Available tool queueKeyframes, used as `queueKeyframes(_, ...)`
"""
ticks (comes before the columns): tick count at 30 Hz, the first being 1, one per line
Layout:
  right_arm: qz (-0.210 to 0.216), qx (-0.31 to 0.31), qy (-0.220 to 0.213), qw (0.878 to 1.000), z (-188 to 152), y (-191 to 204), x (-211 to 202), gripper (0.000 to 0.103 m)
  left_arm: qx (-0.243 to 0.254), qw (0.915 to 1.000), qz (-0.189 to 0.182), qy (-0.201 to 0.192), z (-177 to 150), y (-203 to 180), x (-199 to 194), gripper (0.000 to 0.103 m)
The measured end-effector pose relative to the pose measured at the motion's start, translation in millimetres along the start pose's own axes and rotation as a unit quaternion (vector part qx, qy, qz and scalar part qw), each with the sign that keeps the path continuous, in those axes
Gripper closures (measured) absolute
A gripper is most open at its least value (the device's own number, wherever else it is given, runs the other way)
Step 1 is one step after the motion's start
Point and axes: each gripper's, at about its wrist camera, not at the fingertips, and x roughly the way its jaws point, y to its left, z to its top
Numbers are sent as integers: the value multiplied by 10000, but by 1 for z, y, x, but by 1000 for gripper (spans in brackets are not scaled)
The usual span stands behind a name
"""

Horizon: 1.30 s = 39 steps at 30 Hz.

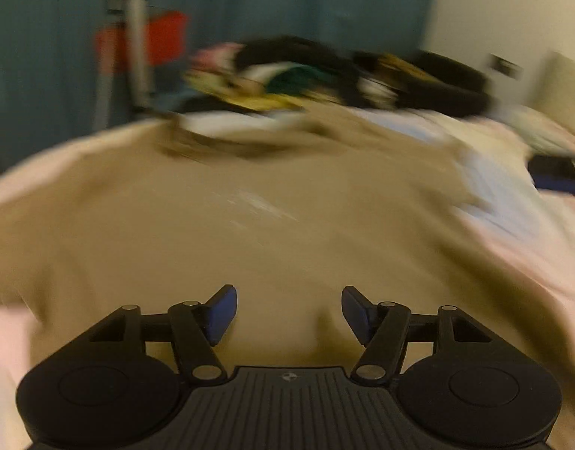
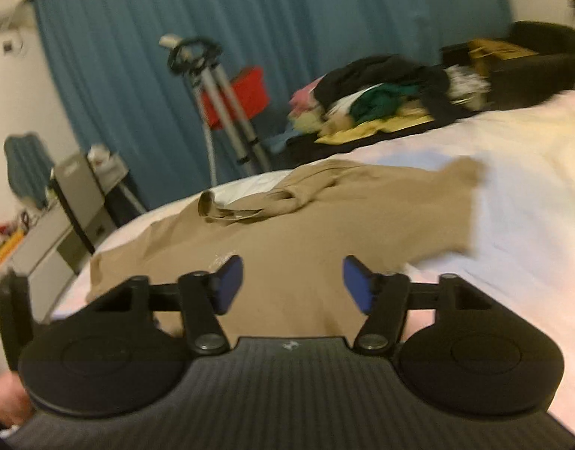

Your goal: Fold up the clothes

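A tan shirt point(image 1: 250, 217) lies spread on the white bed sheet point(image 2: 531, 195), collar at the far side. It also shows in the right wrist view point(image 2: 306, 232), with a sleeve reaching right. My left gripper point(image 1: 289, 309) is open and empty, low over the shirt's near part. My right gripper point(image 2: 293, 283) is open and empty, above the shirt's near edge. Both views are motion-blurred.
A pile of mixed clothes point(image 2: 381, 93) lies at the far side of the bed and shows in the left wrist view point(image 1: 325, 75) too. A tripod point(image 2: 220, 105), a red box point(image 2: 246, 93) and a blue curtain point(image 2: 250, 7) stand behind. Drawers point(image 2: 62, 225) stand at left.
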Motion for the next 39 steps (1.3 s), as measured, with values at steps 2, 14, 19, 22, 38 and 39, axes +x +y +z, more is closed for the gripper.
queueKeyframes(2, -59, -262, 79, 9996, 12, 6, 60, 54, -87, 9991, 354, -204, 26, 34, 35, 39)
queueKeyframes(14, -999, -1431, -58, 9846, 52, 7, 297, 65, 114, 9946, 909, -478, 140, 132, 210, 28)
queueKeyframes(19, -1196, -989, -17, 9879, 87, -13, 338, 66, -118, 9883, 1396, -598, 174, 150, 241, 28)
queueKeyframes(22, -1129, -924, -29, 9893, 91, -17, 338, 66, -120, 9892, 1359, -542, 178, 155, 242, 29)
queueKeyframes(38, -782, -873, -585, 9914, 58, 38, 119, 18, -211, 9859, 1024, -1307, 91, 82, 8, 8)
queueKeyframes(39, -729, -845, -628, 9918, 55, 43, 98, 18, -297, 9848, 981, -1400, 83, 75, -16, 7)
